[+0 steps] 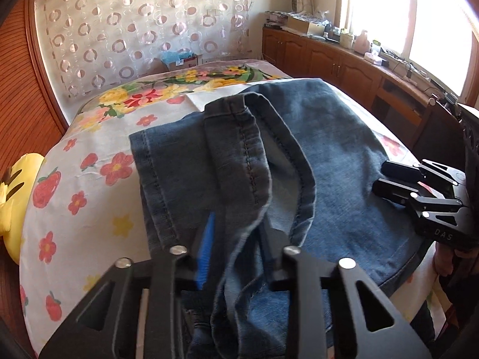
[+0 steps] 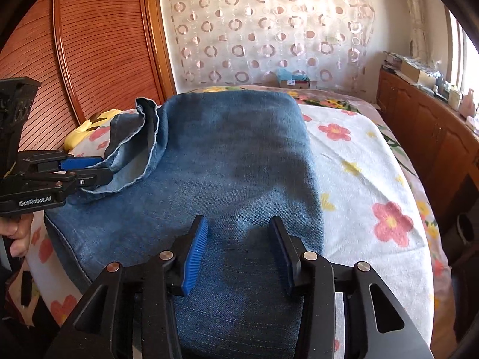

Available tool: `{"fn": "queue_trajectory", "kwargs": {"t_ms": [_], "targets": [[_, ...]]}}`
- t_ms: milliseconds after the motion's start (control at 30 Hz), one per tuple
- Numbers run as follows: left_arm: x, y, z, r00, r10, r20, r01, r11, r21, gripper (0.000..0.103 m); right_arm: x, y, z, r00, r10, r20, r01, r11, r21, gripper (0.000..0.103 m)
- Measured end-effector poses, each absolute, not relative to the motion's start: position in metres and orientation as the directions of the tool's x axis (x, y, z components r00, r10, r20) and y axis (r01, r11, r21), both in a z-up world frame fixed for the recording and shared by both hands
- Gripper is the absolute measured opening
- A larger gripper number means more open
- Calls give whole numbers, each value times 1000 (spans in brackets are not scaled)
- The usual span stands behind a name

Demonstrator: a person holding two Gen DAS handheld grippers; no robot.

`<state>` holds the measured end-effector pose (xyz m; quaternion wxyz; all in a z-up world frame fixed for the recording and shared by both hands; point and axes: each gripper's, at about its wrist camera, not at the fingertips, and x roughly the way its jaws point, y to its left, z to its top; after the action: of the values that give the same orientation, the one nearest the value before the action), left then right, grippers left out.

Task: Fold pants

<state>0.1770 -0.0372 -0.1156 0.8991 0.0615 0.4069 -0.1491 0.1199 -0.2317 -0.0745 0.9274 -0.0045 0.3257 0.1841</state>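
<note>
on bed point(image 2: 359, 179), one pants point(image 2: 227, 161), two grippers

We see a bed under a white sheet point(image 2: 368, 179) printed with red and yellow flowers. A yellow plush toy point(image 1: 12, 197) lies at its edge beside a slatted wooden door point(image 2: 98, 48). A sheer curtain point(image 2: 269, 30) with ring patterns hangs behind. Cluttered wooden cabinets point(image 1: 329, 59) run beneath a bright window point(image 1: 389, 9).
</note>
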Motion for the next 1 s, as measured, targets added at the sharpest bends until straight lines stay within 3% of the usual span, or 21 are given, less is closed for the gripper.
{"fn": "queue_trajectory", "kwargs": {"t_ms": [33, 167, 467, 500, 633, 667, 933, 1000], "targets": [[176, -34, -115, 631, -209, -748, 306, 952, -8, 16, 120, -231, -73, 719, 339, -607, -344, 932, 113, 45], [174, -8, -112, 663, -136, -736, 214, 977, 12, 16, 119, -236, -77, 712, 365, -600, -346, 926, 152, 45], [164, 15, -101, 681, -108, -725, 159, 987, 3, 16, 120, -235, -79, 710, 364, -602, -340, 927, 160, 45], [165, 16, -99, 680, -127, -722, 170, 985, -14, 17, 120, -235, -79, 710, 364, -603, -340, 927, 160, 45], [158, 1, -90, 685, -191, -703, 229, 973, -41, 50, 121, -235, -79, 710, 362, -604, -339, 928, 157, 45], [156, -4, -89, 686, -214, -695, 250, 967, -51, 53, 121, -235, -79, 710, 362, -604, -339, 928, 157, 45], [151, -35, -99, 640, -279, -716, 347, 936, -54, 53, 120, -235, -79, 710, 364, -603, -339, 927, 160, 45], [149, -37, -106, 623, -282, -730, 364, 930, -50, 48, 120, -235, -79, 710, 364, -603, -339, 927, 161, 45]]}}
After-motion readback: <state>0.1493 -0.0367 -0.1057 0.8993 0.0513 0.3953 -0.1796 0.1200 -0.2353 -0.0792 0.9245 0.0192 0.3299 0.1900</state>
